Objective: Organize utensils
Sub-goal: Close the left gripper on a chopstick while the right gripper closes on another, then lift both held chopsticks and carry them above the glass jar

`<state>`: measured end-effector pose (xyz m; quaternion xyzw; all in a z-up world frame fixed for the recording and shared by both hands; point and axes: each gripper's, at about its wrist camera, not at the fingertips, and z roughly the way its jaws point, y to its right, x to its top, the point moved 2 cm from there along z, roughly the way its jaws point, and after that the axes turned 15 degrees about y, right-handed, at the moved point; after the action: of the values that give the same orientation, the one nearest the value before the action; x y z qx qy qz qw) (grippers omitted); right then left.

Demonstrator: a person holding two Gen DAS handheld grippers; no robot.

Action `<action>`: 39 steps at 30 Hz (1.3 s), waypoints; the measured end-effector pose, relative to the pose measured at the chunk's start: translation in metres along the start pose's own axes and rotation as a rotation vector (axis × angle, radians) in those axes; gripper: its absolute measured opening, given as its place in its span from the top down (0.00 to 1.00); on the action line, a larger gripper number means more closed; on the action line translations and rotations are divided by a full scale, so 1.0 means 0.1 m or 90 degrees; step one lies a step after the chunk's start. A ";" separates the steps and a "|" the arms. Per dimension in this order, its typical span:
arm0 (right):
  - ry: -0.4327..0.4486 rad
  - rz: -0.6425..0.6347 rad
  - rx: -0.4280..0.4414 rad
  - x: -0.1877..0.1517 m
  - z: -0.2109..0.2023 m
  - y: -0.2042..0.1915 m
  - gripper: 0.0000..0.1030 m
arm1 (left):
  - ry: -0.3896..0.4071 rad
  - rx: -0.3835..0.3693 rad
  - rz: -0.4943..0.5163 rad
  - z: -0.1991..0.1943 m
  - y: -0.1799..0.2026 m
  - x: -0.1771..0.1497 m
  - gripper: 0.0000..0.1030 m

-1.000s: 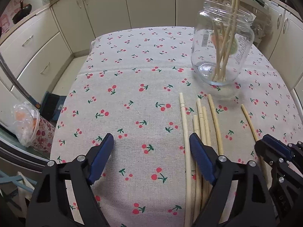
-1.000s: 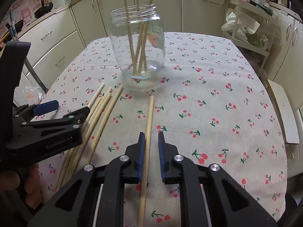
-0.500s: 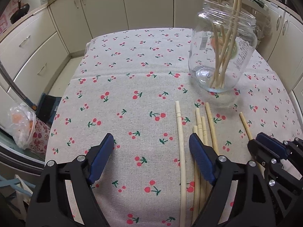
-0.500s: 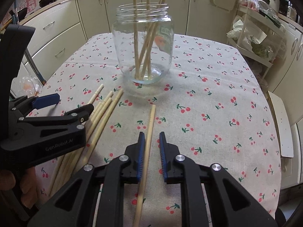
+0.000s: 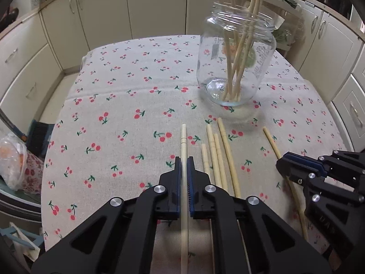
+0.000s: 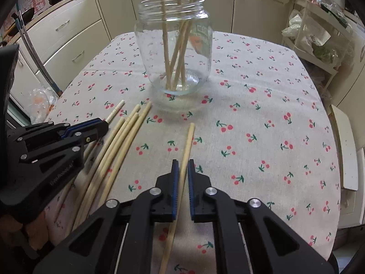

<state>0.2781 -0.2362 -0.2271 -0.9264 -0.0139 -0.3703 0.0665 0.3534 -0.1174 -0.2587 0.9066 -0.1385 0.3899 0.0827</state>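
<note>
A matt woven cloth [image 5: 136,96] printed with cherries covers the desk, the jar [image 5: 236,61] is clear glossy glass, the chopsticks [image 6: 118,150] are pale smooth matt wood, and the fingers [image 5: 176,182] are matt black plastic with ribbed blue pads and shiny metal rivets

A table [image 5: 136,86] is covered in a beige cherry-print cloth. A clear glass jar [image 5: 236,64] is stood upright toward the far side, and loose bamboo chopsticks [image 5: 219,157] are laid flat just in front of it, a bunch side by side plus singles set apart
</note>
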 end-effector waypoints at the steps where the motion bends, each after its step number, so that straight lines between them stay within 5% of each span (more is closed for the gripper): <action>1: -0.001 0.002 0.002 0.00 0.00 0.01 0.91 | -0.008 -0.009 -0.006 -0.01 -0.03 0.00 0.95; 8: -0.019 0.002 0.016 0.06 0.06 0.00 0.91 | -0.039 -0.026 -0.052 0.07 -0.12 0.07 0.94; 15: -0.015 -0.020 0.016 0.03 0.04 -0.03 0.94 | -0.049 -0.001 0.014 0.18 0.01 0.16 0.94; 20: -0.017 0.047 0.043 0.01 -0.02 0.08 0.94 | -0.053 -0.016 0.010 0.10 0.02 0.18 0.95; 23: 0.005 0.123 0.069 0.01 -0.12 0.20 0.94 | -0.010 -0.026 -0.014 -0.10 0.00 0.25 0.95; 28: 0.071 0.249 0.106 -0.01 -0.31 0.38 0.94 | 0.133 -0.086 -0.083 -0.58 -0.03 0.61 0.95; 32: 0.118 0.287 0.116 0.01 -0.42 0.41 0.94 | 0.243 -0.110 -0.120 -0.86 -0.06 0.96 0.95; 39: 0.177 0.305 0.126 0.14 -0.55 0.41 0.94 | 0.383 -0.084 -0.168 -1.06 -0.04 1.52 0.95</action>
<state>0.2535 -0.2841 -0.1828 -0.8325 0.1785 -0.4647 0.2432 0.3823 -0.1142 -0.0758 0.7538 -0.0145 0.6159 0.2284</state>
